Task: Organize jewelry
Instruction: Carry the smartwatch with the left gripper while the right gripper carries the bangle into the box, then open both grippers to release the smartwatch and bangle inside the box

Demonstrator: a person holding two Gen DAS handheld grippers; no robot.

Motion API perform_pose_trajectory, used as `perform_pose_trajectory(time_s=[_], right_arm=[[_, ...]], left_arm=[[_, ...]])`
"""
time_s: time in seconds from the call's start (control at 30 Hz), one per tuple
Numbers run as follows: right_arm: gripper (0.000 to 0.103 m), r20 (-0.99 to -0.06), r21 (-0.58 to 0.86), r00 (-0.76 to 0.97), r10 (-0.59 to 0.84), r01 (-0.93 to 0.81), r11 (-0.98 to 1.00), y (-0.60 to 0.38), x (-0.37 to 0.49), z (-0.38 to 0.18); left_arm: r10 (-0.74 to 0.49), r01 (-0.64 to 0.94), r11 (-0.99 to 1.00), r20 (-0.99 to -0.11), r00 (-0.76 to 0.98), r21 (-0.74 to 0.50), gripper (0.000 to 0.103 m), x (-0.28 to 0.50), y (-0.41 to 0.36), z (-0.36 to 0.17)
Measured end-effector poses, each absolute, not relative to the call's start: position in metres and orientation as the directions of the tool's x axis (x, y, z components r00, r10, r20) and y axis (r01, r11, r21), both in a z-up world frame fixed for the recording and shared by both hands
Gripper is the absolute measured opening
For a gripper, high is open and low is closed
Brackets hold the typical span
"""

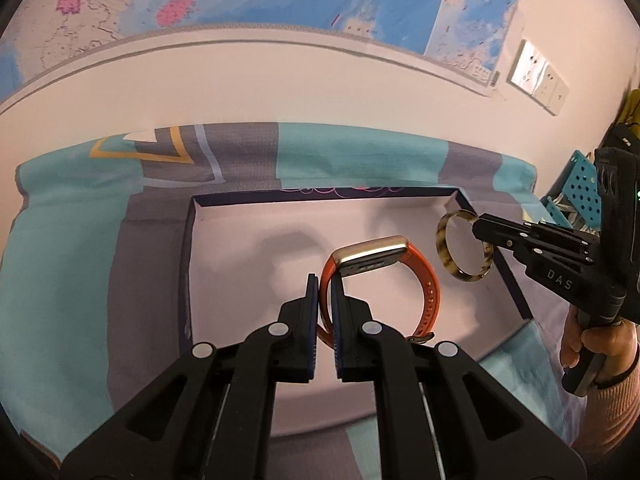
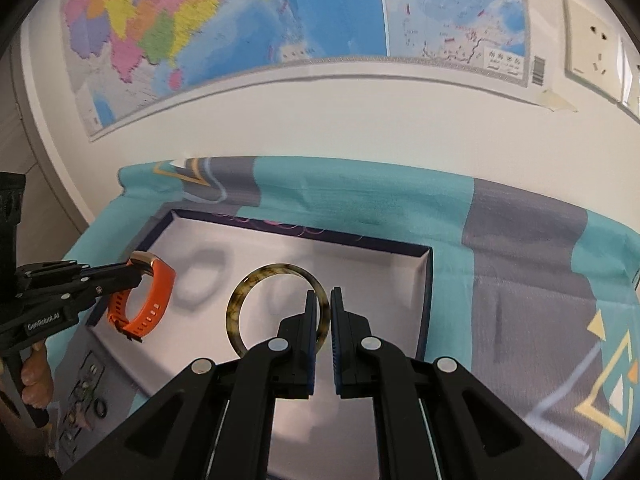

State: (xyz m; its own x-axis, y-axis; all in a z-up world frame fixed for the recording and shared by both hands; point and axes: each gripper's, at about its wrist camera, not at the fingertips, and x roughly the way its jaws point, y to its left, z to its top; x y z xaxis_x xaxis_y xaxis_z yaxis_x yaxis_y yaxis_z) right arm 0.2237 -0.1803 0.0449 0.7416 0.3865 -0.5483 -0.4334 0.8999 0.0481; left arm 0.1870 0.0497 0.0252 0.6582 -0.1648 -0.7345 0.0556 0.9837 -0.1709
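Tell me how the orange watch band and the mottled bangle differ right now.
The orange watch band is a flexible strap with holes, a buckle and a gold-toned case; the mottled bangle is a plain rigid ring, brown and cream. The band is clamped in the left tool; the bangle in the right tool. The band forms an uneven oval; the bangle a true circle. Both hang gripped by one side above the open box.

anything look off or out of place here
Nothing stands out. The orange watch and the mottled bangle are each clamped intact in a hand-held gripper above the shallow tray, which sits flat on the patterned cloth.
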Motion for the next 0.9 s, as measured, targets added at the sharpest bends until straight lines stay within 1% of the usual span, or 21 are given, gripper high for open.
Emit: perform_pose_trajectory(time_s=[0.33, 0.53, 0.9], right_arm=[[0.005, -0.611, 0.007, 0.717, 0.334, -0.417, 0.909, -0.157, 0.262, 0.036], [0.005, -0.631, -0.004, 0.708, 0.316, -0.411, 0.912, -0.15, 0.276, 0.035], [0.005, -0.671, 0.003, 0.686, 0.282, -0.378, 0.926, -0.142, 0.293, 0.029]], left_arm=[[-0.124, 0.017, 0.989, -0.781, 0.612, -0.144, 0.007, 0.228, 0.05, 0.009], [-0.09, 0.001, 0.994, -0.804, 0.587, -0.11, 0.007, 0.248, 0.049, 0.001], [-0.056, -0.032, 0.996, -0.837, 0.545, -0.088, 0.008, 0.274, 0.051, -0.011]])
